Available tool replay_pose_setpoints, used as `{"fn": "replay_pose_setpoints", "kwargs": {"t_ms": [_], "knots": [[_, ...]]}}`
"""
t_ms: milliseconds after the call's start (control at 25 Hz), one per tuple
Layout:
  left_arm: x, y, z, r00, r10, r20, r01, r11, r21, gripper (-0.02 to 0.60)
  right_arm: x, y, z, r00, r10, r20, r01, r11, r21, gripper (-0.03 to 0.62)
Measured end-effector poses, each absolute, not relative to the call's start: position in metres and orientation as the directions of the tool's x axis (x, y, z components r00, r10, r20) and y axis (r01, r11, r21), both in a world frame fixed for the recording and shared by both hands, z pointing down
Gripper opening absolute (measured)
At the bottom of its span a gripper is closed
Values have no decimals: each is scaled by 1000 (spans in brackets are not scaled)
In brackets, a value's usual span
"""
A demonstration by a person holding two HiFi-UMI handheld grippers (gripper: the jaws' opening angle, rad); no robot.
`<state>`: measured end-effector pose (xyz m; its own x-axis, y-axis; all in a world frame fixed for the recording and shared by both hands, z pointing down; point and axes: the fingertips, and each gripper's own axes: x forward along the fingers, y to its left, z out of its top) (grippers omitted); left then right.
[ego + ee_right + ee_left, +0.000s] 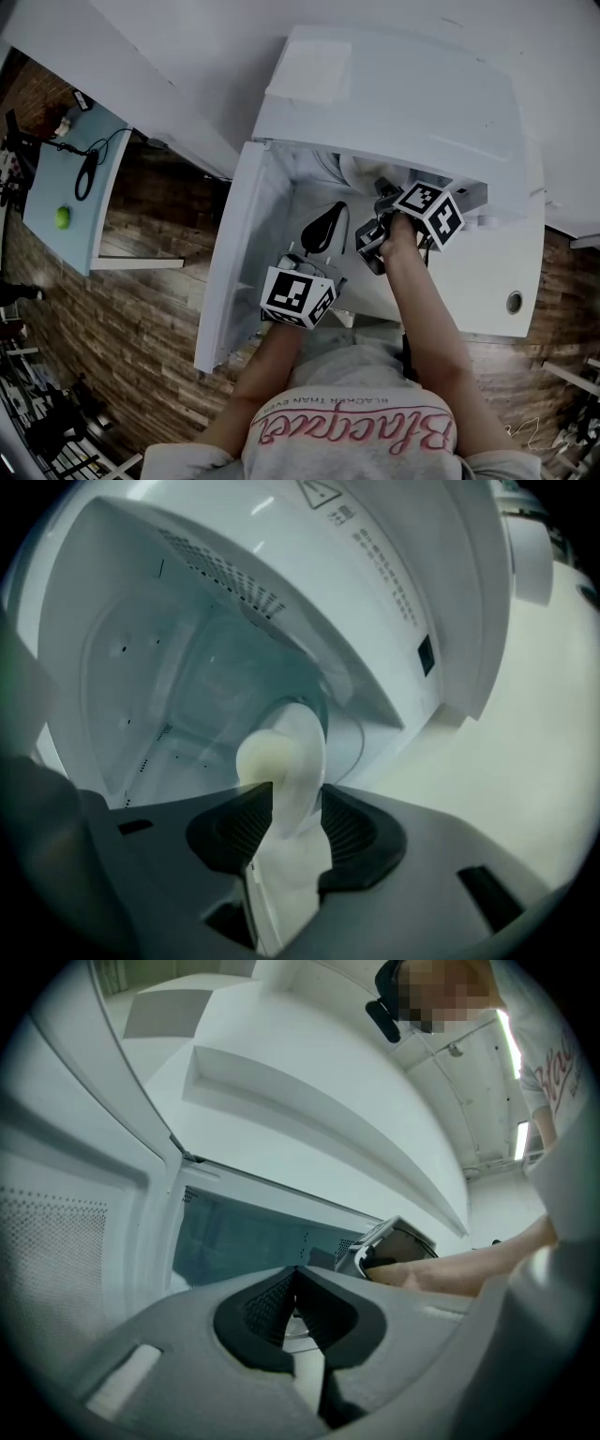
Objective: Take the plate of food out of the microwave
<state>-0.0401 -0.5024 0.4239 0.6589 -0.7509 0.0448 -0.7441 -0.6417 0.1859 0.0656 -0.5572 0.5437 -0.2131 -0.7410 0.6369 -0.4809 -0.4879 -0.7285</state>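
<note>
Plate (302, 794) of food (267, 754) at the microwave's (187, 658) mouth sits pinched in your right fingers (356, 832); left fingers (253, 1314) closed, empty.

White microwave (394, 103) stands with its door (234, 244) swung wide to the left, exposing the pale cavity (178, 667) and glass turntable (349, 735). A white plate (305, 738), seen edge-on at the cavity's mouth, carries a pale, rounded piece of food (259, 757). Its near rim is pinched between the jaws of the right gripper (295, 796).
</note>
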Motion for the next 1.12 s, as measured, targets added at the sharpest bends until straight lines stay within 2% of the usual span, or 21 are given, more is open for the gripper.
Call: {"fn": "replay_pose_setpoints", "kwargs": {"t_ms": [160,240,400,800,1120], "knots": [[-39,-502,425,659,-750,47,-744,-642,186,6,64,-558,550,-188,-698,691,-470,-554,-687,149],[-40,-501,426,660,-750,48,-743,-642,186,6,66,-557,554,-176,-668,723,-478,-584,-656,100],[-40,-499,427,662,-748,48,-741,-644,188,6,66,-555,555,-199,-658,726,-461,-591,-662,94],[-47,-496,429,660,-749,52,-743,-641,192,6,64,-549,549,-254,-745,617,-347,-525,-777,52],[-46,-489,433,674,-737,54,-730,-653,203,6,64,-539,542,-298,-845,444,-225,-390,-893,30]]}}
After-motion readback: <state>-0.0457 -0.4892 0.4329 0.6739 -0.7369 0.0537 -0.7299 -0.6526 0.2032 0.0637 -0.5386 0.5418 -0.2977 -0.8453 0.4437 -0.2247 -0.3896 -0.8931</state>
